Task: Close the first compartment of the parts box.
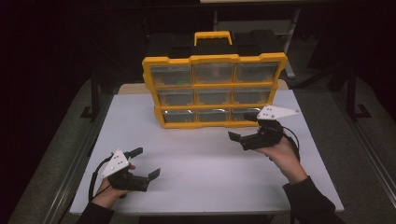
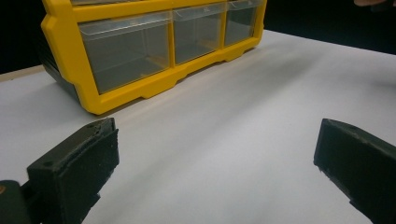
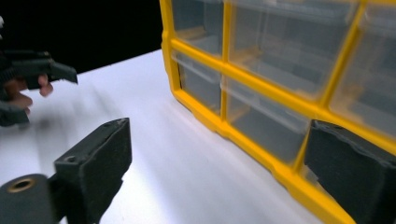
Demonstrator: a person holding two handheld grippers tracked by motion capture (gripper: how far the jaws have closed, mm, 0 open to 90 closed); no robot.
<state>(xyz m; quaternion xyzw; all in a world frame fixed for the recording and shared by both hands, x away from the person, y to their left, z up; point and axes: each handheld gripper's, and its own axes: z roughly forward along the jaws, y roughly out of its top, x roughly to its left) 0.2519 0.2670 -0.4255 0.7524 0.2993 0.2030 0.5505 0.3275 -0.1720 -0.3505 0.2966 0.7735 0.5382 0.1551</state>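
Resting low near the front left corner of the white table (image 1: 201, 186), the left gripper (image 1: 145, 163) has its black jaws spread wide with nothing between them, pointed across the bare surface toward the organiser. That looks like a waiting pose: the hand keeps clear of the working side while staying aimed at the cabinet, ready to steady it if needed. In the left gripper view the two pads (image 2: 79, 163) frame only empty tabletop, with the cabinet well ahead.

Farther in, toward the right edge, the right gripper (image 1: 245, 127) is held just in front of the yellow drawer organiser (image 1: 154, 84), near its bottom right drawer (image 1: 243, 114). Its jaws stand wide apart and grip nothing; the right gripper view shows one pad (image 3: 98, 158) over bare table and the other close against the yellow frame, though whether it touches I cannot tell. The spread probably suits a drawer front.

At the far edge the organiser stands upright, facing the person, so its clear drawers open toward the hands. All nine appear pushed in, and its handle (image 1: 213, 35) points up.
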